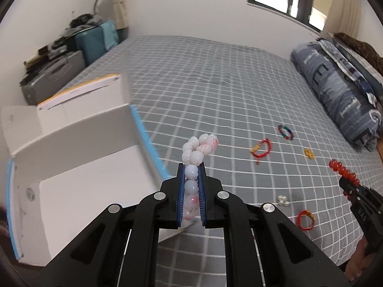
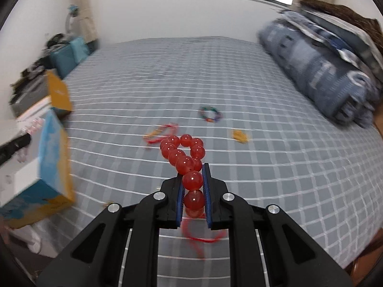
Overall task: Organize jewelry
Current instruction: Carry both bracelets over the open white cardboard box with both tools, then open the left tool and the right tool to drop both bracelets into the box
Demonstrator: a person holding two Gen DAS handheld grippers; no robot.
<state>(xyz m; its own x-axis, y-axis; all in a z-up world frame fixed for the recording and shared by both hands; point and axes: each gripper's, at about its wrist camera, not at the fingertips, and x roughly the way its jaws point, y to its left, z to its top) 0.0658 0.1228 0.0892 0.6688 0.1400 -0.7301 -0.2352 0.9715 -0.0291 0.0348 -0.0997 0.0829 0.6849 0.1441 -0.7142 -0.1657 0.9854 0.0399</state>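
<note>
While the blue ribbed pads of the left gripper (image 1: pixel 191 174) are pressed onto a white bead bracelet (image 1: pixel 196 150), its glossy round beads, some blushed pink, are held above the bed (image 1: pixel 215 76); three beads are seen between the pads and the rest loop beyond the tips. The right gripper (image 2: pixel 193 172) is likewise clamped on a red bead bracelet (image 2: pixel 184 153) of translucent smooth spheres, with a red cord trailing beneath. An open white cardboard box (image 1: pixel 79 167), blue-edged, is seen beside the left gripper; its visible inside is bare. On the grey checked sheet two red cord bracelets (image 1: pixel 262 148), one multicoloured bead ring (image 1: pixel 285 132), one small yellow piece (image 1: pixel 308 153) and a cluster of clear beads (image 1: pixel 282 200) are laid apart. A rolled blue quilt (image 1: pixel 335 91) is set along the far edge.
</note>
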